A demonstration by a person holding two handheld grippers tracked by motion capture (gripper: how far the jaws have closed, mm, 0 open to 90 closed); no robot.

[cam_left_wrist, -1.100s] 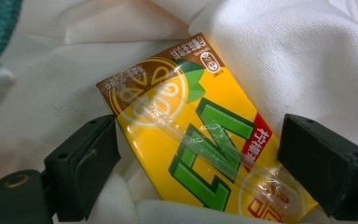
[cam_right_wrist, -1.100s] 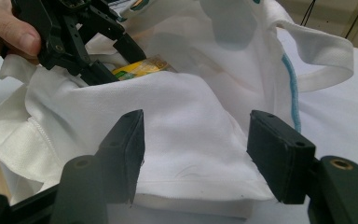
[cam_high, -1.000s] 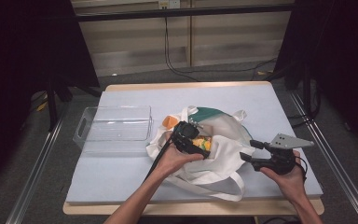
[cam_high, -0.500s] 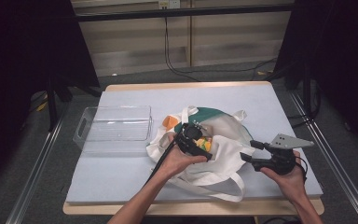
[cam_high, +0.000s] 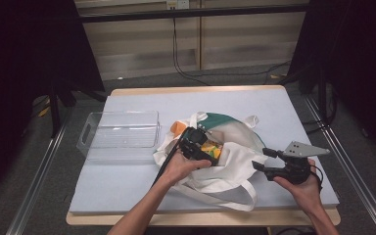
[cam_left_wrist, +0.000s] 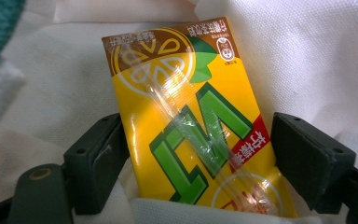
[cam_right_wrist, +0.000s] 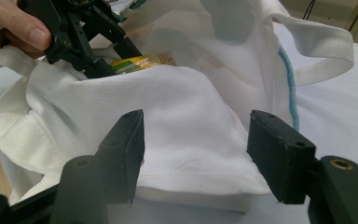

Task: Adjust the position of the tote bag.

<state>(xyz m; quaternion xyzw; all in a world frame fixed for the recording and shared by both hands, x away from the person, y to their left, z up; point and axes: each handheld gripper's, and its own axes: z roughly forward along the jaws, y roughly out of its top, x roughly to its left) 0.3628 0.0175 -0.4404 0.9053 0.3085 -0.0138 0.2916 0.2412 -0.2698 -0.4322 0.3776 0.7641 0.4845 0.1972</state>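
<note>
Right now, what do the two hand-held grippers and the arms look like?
Both are black. The left hand-held gripper trails a black cable. The right hand-held gripper carries a grey three-cornered plate on top. Each has two blocky black jaws with small round holes and brass-coloured pivot pins. Both forearms are bare, no sleeves in view.

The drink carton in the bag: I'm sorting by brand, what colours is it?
Yellow drink carton with green letters and a brown top; clearest in the left gripper view.

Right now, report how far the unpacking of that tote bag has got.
Done: nothing shows in the clear bin yet. In hand: the left gripper has just been closing around the yellow drink carton inside the white tote bag, left pad touching, right pad still apart. The right gripper waits open at the bag's edge. Left: lifting the carton out, probably into the bin.
</note>
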